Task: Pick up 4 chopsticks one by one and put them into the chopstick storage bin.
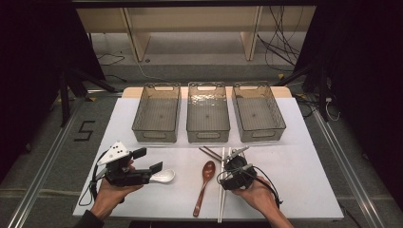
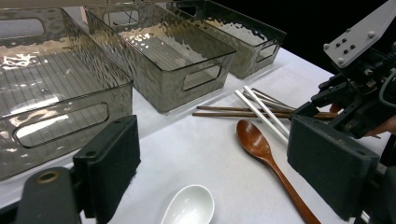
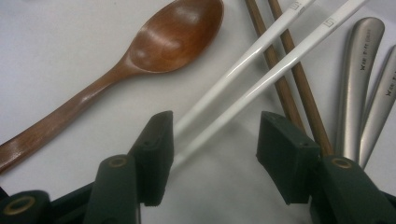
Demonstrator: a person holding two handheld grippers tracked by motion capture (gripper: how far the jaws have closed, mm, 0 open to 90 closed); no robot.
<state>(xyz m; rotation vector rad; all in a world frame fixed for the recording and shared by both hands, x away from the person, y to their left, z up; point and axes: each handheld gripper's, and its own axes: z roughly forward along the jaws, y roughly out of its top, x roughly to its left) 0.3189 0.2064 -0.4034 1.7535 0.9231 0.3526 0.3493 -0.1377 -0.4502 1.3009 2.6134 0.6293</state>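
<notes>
From the high view, my right gripper [image 1: 236,158] hangs over the pair of white chopsticks [image 1: 221,190], beside the wooden spoon [image 1: 205,183]; my left gripper [image 1: 148,160] sits near the white spoon [image 1: 164,176], jaws spread and holding nothing. Three clear bins [image 1: 207,114] stand behind.

Left gripper view: brown chopsticks [image 2: 233,111] lie crossed under the white ones [image 2: 261,109], so a careless pinch would likely drag both sets.

Right gripper view: jaws stand partly open, straddling the white chopsticks [image 3: 261,65], pads apparently not yet pressing. Risk: the left pad sits almost on one stick and could push it aside, leaving me a single stick. Metal handles [image 3: 359,84] lie close by.
</notes>
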